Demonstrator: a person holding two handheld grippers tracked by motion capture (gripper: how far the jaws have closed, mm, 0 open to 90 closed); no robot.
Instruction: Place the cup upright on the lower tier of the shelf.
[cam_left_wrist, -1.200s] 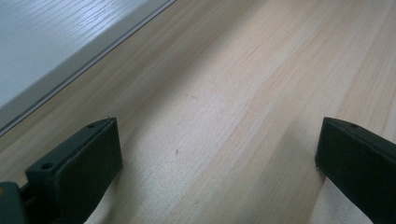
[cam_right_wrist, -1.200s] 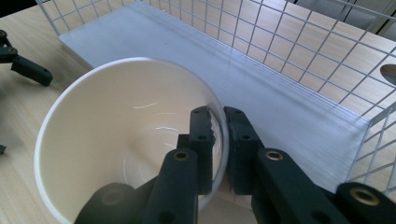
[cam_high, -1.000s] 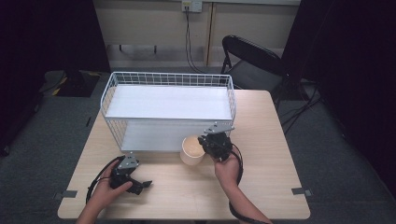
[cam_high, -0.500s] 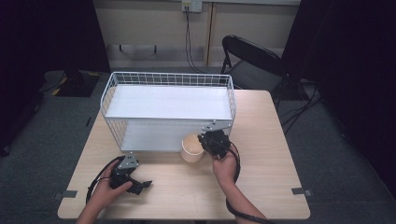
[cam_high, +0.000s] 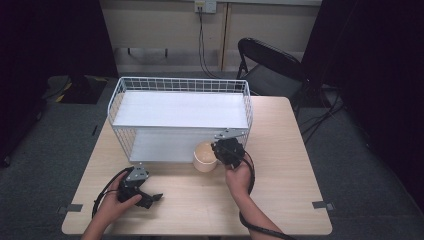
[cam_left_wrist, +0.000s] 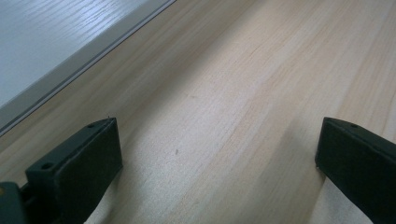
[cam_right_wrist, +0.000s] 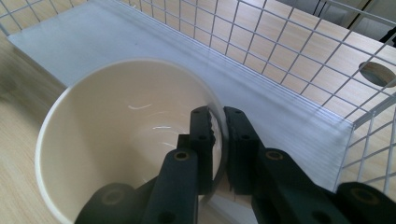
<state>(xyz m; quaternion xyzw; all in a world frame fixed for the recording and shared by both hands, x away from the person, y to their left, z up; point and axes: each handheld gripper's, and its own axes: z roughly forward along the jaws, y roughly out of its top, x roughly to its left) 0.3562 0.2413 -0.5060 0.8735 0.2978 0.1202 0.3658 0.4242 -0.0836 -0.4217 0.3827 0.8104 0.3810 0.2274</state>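
While the right gripper (cam_right_wrist: 218, 140) pinches the wall of the cream cup (cam_right_wrist: 107, 135), one jaw sits inside and one outside the rim, clamped tight. That cup (cam_high: 205, 156) stands on the table (cam_high: 280, 200) at the front edge of the white wire rack (cam_high: 180, 112), near its 5 o'clock corner. Over at 8 o'clock from the cup, the left gripper (cam_high: 145, 197) rests on the bare wood, jaws spread wide, nothing between them

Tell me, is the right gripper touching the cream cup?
Touching. In the right gripper view, the right gripper has one jaw inside the cream cup and one outside, both pressed against its rim wall.
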